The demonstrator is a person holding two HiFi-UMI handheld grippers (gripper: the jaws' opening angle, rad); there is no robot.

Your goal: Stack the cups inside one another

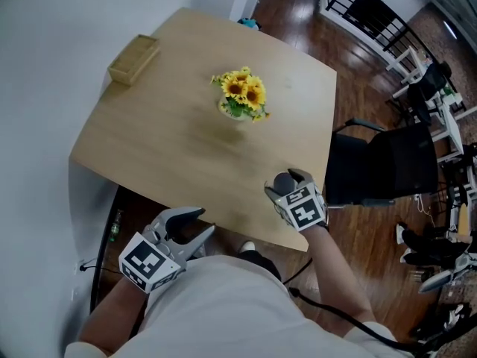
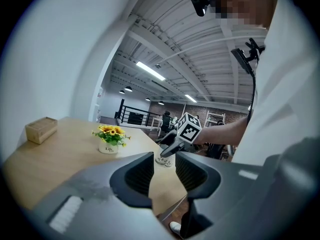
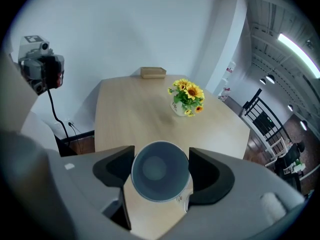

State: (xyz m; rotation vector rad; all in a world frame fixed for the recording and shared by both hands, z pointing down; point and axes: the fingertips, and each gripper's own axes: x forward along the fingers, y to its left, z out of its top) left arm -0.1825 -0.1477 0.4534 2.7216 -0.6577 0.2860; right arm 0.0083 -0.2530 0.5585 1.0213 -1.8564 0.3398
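My right gripper (image 1: 289,179) hovers over the front right corner of the wooden table (image 1: 164,151), shut on a grey-blue cup (image 1: 282,182). In the right gripper view the cup (image 3: 156,168) fills the gap between the jaws, its open mouth facing the camera. Just under it, small clear pieces (image 3: 186,200) sit on the table; they may be cups, I cannot tell. The left gripper view shows them (image 2: 165,160) below the right gripper (image 2: 172,146). My left gripper (image 1: 203,222) is off the table, below its front edge, open and empty (image 2: 164,171).
A pot of sunflowers (image 1: 240,95) stands mid-table and a wooden box (image 1: 134,59) lies at the far left corner. A black chair (image 1: 387,166) stands right of the table. A white wall runs along the left side.
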